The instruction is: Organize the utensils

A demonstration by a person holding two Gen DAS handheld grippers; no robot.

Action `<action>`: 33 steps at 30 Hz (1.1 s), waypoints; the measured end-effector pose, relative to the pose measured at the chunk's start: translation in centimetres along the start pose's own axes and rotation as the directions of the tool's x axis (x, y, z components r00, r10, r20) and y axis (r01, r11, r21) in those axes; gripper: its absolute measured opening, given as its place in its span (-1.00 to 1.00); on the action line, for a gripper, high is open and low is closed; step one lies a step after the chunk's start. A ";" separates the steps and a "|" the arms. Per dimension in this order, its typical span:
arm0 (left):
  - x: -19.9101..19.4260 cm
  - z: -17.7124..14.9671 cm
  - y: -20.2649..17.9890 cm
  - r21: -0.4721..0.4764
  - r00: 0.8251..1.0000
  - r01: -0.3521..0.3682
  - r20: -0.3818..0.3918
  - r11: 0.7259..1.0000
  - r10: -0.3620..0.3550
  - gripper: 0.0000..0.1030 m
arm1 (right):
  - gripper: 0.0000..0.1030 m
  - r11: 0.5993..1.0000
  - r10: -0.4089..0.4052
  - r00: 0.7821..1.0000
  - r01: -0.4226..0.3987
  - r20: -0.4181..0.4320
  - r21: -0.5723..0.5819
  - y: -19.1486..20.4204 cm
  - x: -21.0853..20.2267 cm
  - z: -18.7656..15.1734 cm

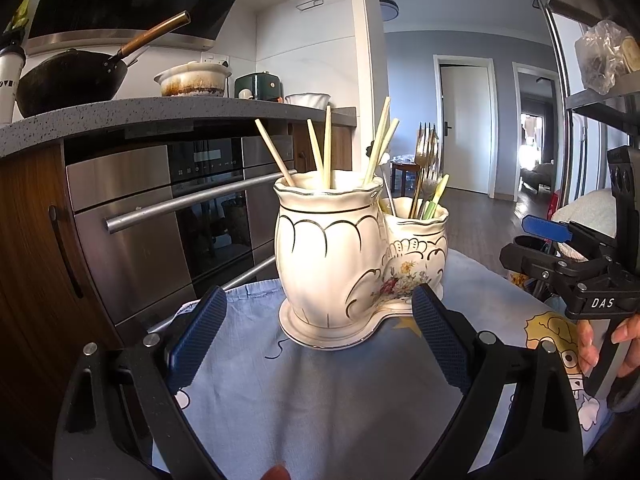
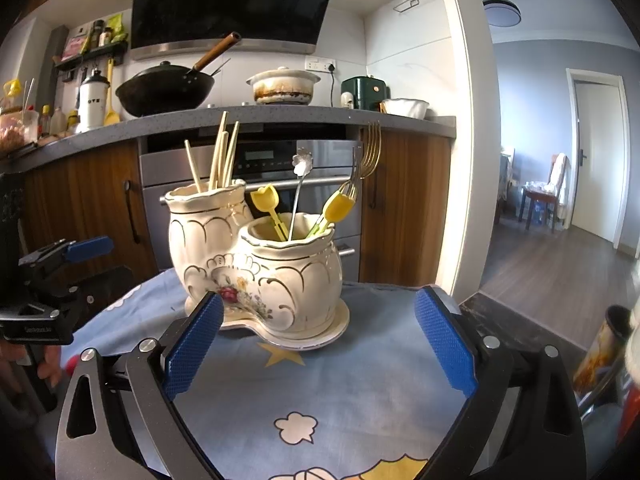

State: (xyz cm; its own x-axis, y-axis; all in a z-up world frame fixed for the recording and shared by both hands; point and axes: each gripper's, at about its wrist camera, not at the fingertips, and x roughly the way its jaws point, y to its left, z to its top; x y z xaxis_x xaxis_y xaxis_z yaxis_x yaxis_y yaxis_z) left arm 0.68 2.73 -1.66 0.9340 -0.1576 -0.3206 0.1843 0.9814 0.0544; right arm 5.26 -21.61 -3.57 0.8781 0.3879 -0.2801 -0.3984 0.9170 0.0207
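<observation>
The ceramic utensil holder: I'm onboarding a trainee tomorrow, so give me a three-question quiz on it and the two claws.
1. True or false: the chopsticks stand in the taller pot of the ceramic holder.
2. What is the left claw holding? A) a fork B) nothing C) a chopstick
3. Fill in: the gold fork stands in the ____ pot.

Key: 1 true; 2 B, and the right claw is open and empty too; 3 shorter.

Black claw (image 1: 320, 344), blue ribbed pads (image 1: 198, 342)
</observation>
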 end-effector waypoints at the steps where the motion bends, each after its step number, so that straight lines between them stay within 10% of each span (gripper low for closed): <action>1: 0.0 0.0 0.0 -0.001 1.000 0.000 0.001 1.000 0.000 0.80 | 0.86 1.000 0.000 1.000 0.000 0.001 0.001 0.0 0.0 0.0; 33: 0.1 0.0 0.1 -0.010 1.000 0.000 -0.007 1.000 0.000 0.80 | 0.86 1.000 -0.001 1.000 0.001 0.009 0.003 -0.1 -0.3 0.1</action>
State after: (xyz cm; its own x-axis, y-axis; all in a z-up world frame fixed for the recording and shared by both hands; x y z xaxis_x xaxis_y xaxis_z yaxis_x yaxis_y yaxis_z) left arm 0.81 2.81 -1.67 0.9317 -0.1571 -0.3276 0.1814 0.9824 0.0447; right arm 5.10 -21.85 -3.36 0.8809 0.3877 -0.2714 -0.3968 0.9176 0.0232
